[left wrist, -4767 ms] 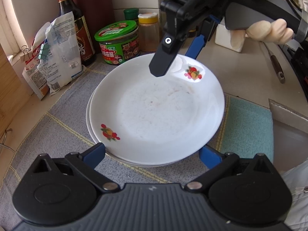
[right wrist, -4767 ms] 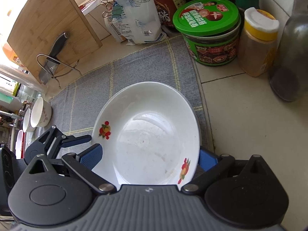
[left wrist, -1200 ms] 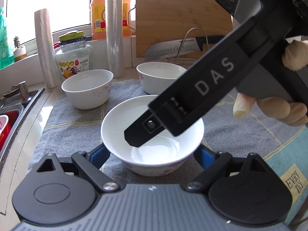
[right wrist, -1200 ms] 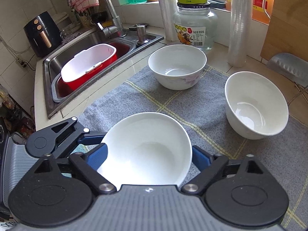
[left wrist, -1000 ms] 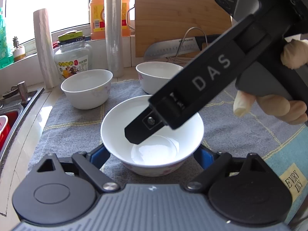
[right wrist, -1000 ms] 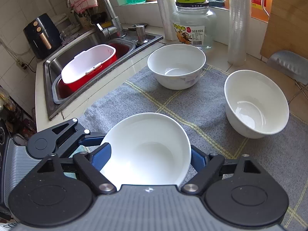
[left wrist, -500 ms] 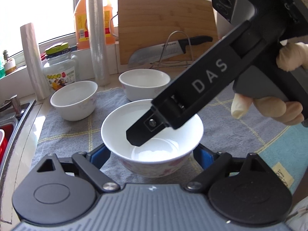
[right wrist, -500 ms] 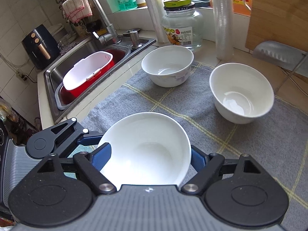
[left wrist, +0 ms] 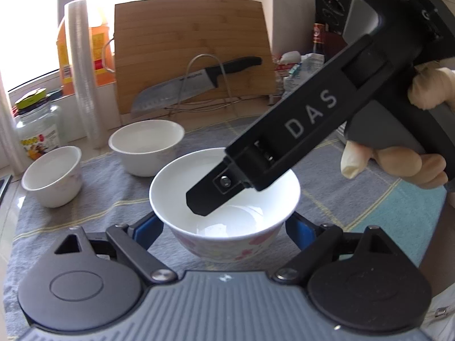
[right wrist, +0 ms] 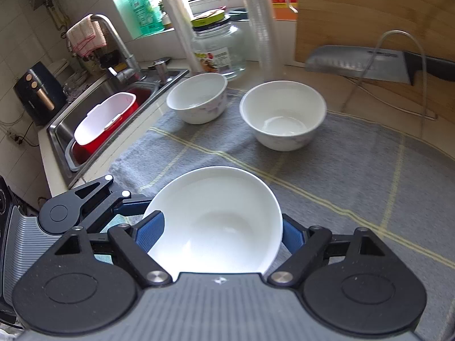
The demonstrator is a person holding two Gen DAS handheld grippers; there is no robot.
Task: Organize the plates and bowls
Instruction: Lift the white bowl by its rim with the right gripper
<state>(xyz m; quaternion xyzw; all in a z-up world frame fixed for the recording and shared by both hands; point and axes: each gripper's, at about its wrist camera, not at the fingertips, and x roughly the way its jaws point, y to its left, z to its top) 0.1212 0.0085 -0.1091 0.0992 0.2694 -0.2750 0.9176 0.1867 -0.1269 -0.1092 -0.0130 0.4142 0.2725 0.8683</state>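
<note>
A white bowl with pink flowers on its outside point(left wrist: 227, 244) sits between the blue pads of my left gripper point(left wrist: 221, 227), which is shut on its sides. My right gripper point(right wrist: 216, 236) is shut on the same bowl point(right wrist: 216, 213), its pads against the rim at left and right. In the left wrist view one black finger point(left wrist: 216, 196) of the right gripper reaches over the bowl's mouth, held by a gloved hand point(left wrist: 398, 162). Two more white bowls point(right wrist: 283, 113) point(right wrist: 197, 98) stand upright on the grey mat point(right wrist: 355, 176) farther off.
Behind the bowls a knife point(left wrist: 182, 88) rests on a wire stand against a bamboo cutting board point(left wrist: 187, 42). A glass jar point(right wrist: 219, 48) and plastic-wrap rolls stand at the window. The sink point(right wrist: 57, 130) with a red and white tub point(right wrist: 105, 119) lies left of the mat.
Both grippers have moved across the mat with the bowl still between them. The two standing bowls have slid left and farther off in both views, and the knife now shows.
</note>
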